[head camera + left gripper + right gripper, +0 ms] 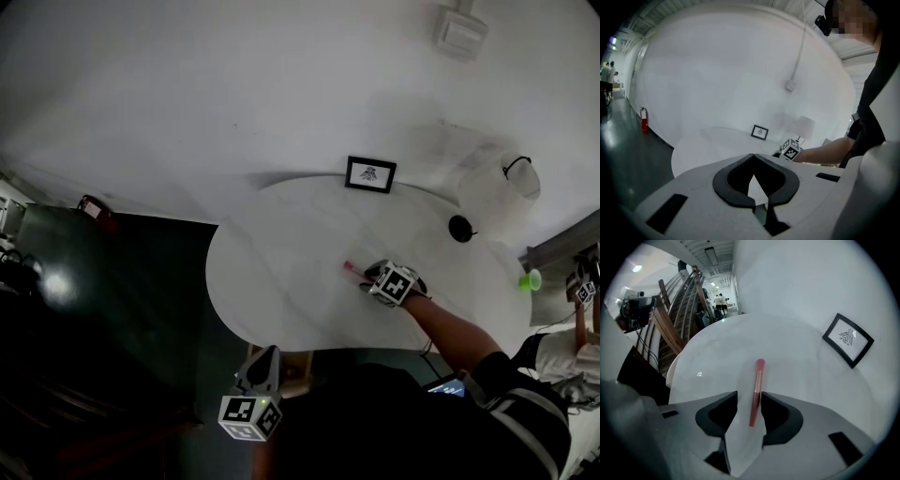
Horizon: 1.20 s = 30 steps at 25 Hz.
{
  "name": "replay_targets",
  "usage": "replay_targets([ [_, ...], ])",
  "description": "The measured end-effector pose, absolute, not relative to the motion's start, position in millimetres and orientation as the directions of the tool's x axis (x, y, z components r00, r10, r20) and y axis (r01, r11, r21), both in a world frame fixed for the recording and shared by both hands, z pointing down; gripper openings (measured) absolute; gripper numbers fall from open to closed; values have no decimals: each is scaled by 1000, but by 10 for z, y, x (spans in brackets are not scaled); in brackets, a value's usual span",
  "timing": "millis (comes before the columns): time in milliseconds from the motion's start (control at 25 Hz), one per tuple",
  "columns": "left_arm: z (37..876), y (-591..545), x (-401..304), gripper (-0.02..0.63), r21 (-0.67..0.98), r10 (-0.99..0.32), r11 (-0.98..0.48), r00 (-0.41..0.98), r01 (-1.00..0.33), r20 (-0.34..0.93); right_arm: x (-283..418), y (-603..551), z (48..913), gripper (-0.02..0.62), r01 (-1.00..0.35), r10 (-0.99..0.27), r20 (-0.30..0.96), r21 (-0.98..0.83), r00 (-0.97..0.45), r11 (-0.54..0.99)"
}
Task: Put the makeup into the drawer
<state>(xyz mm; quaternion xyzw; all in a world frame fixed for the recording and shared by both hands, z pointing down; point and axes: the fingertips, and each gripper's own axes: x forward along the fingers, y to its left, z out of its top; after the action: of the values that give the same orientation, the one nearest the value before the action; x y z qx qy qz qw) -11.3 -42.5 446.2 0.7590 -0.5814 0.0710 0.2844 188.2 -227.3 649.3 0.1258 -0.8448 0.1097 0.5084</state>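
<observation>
Pale grey moulded shells on the left tongs (754, 180) and right tongs (749, 401), black curved pads (780, 416) inside. Black-and-white square markers on each cube (250, 417), tiny green light on the left one. Wearing a black short-sleeved top (525, 422), pale stripes at the shoulder.

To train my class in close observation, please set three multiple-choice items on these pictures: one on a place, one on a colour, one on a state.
1. Where does the makeup brush lie? A in a drawer; B on the white table; C on the floor.
2. What colour is it? A green; B blue; C pink.
3. How do the jaws of the right gripper stand? A apart, the brush between them; B shut together, empty; C clamped on a cup.
Key: B, it rests flat on the tabletop; C, its head and handle show pink; A, a gap shows beside the brush.
</observation>
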Motion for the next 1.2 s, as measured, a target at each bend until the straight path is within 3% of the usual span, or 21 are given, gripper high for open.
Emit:
replay_targets([
  [280, 4476, -254, -243, 11, 354, -845, -144, 301, -924, 443, 1782, -2207, 6475, 49, -307, -78, 885, -75, -458, 949],
  [600, 4474, -101, -455, 11, 360, -845, -144, 304, -922, 441, 1545, -2129, 6239, 48, -301, -154, 877, 11, -456, 954],
  [1200, 4709, 195, -911, 11, 388, -817, -113, 308, -915, 488, 774, -1659, 6016, 48, -207, -128, 850, 23, -511, 978],
])
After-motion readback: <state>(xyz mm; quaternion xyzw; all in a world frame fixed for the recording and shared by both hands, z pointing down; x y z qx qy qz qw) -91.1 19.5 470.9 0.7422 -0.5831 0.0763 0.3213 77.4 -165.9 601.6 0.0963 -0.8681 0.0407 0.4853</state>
